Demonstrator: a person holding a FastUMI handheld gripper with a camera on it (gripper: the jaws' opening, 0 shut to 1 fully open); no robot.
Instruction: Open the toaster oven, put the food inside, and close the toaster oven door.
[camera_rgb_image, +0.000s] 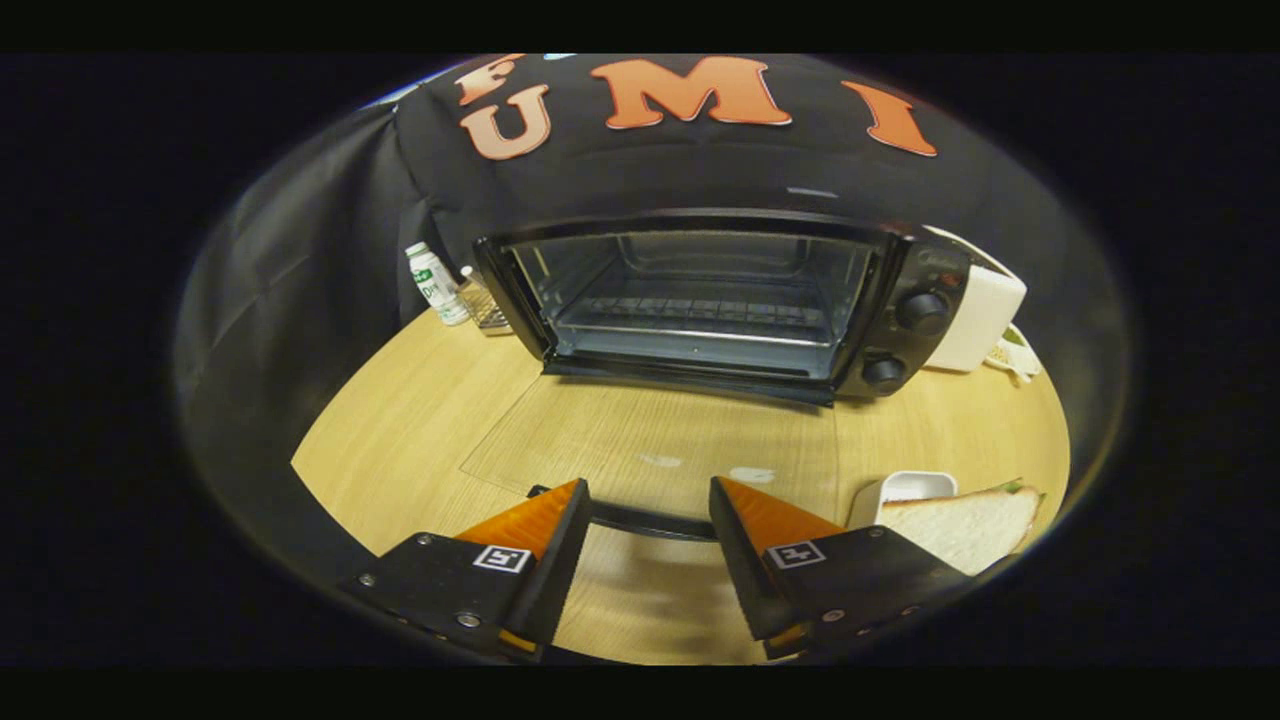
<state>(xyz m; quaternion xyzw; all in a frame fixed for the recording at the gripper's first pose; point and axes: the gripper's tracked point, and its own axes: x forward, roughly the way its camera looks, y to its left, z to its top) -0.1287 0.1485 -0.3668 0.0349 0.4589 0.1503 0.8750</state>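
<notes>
A: Gripper view puts your gripper (648, 520) low over the tabletop (420, 420), fingers spread wide with nothing clamped. The door handle (650, 522) runs crosswise through the gap between them, touching neither as far as I can tell.

B: So the toaster oven (700, 300) is already open?

A: It looks so: the glass door (640, 440) lies flat out from the oven toward you, and the rack inside is bare.

B: Where's the food?

A: The sandwich (965, 525) sits in a white dish (905, 488), well in front of the oven's knob side, close beside your right finger. Its long edge seems to point away from the oven. You'd swing right, I judge.
</notes>
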